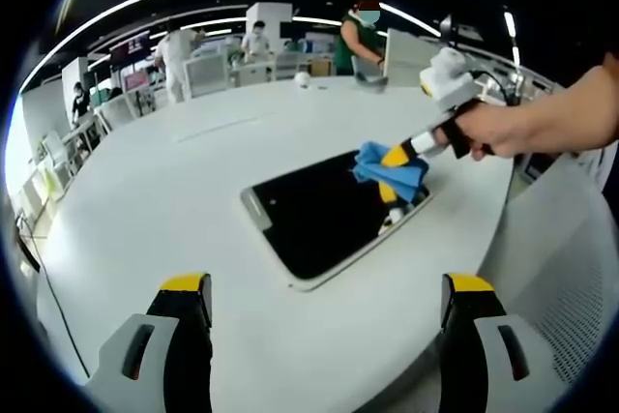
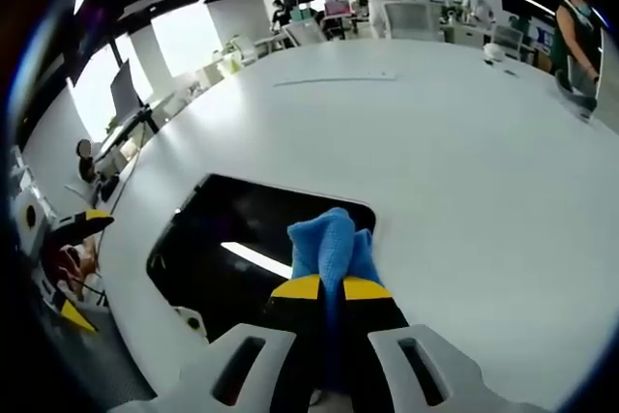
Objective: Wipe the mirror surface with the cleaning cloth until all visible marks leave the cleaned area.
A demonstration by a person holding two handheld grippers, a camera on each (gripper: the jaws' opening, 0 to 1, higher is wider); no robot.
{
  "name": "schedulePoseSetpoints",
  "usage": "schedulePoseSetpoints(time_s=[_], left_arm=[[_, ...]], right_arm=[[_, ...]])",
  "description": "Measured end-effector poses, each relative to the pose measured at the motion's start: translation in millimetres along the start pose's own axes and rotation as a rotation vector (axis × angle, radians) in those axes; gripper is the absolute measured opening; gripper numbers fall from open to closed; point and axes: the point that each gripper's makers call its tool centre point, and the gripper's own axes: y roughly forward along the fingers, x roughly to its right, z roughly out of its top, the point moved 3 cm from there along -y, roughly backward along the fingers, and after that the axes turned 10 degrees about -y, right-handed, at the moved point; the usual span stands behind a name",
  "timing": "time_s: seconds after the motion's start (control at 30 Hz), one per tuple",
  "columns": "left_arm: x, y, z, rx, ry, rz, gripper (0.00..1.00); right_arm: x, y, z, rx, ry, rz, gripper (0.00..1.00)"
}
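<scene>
Left gripper view: left gripper (image 1: 327, 295) at bottom, jaws wide apart and empty, above the white tabletop (image 1: 174, 191); mirror (image 1: 324, 212) at centre; right gripper (image 1: 394, 173), held by a hand (image 1: 488, 128), presses the blue cleaning cloth (image 1: 387, 165) onto the mirror's right end. Right gripper view: right gripper (image 2: 332, 287) at bottom centre, jaws clamped on the cloth (image 2: 332, 237) over the mirror (image 2: 222, 239).

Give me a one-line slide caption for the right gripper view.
Right gripper pressing a blue cloth onto the dark mirror lying flat on a white table.
</scene>
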Motion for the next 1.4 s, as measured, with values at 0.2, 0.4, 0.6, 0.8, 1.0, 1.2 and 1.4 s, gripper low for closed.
schedulePoseSetpoints(time_s=[0.2, 0.4, 0.6, 0.8, 1.0, 1.2, 1.4], left_arm=[[-0.3, 0, -0.1, 0.000, 0.000, 0.001, 0.99], [-0.3, 0, -0.1, 0.000, -0.001, 0.000, 0.99], [0.1, 0, 0.1, -0.001, 0.000, -0.001, 0.99], [-0.4, -1, 0.4, 0.001, -0.004, 0.002, 0.99], [0.1, -1, 0.5, 0.000, -0.005, 0.000, 0.99], [0.6, -1, 0.5, 0.000, -0.004, -0.003, 0.99], [-0.7, -1, 2.1, 0.013, -0.004, 0.003, 0.99]], right_arm=[[-2, -2, -1.4, -0.003, -0.013, 0.000, 0.01], [-4, -4, -4.5, 0.001, -0.034, -0.006, 0.01], [-5, -5, -5.8, 0.006, -0.036, -0.010, 0.01], [-6, -6, -7.3, 0.009, -0.036, -0.013, 0.01], [-10, -10, -11.2, 0.004, -0.022, -0.008, 0.01], [-11, -13, -15.8, 0.006, -0.018, -0.009, 0.01], [-13, -16, -18.3, 0.003, -0.011, -0.007, 0.01]])
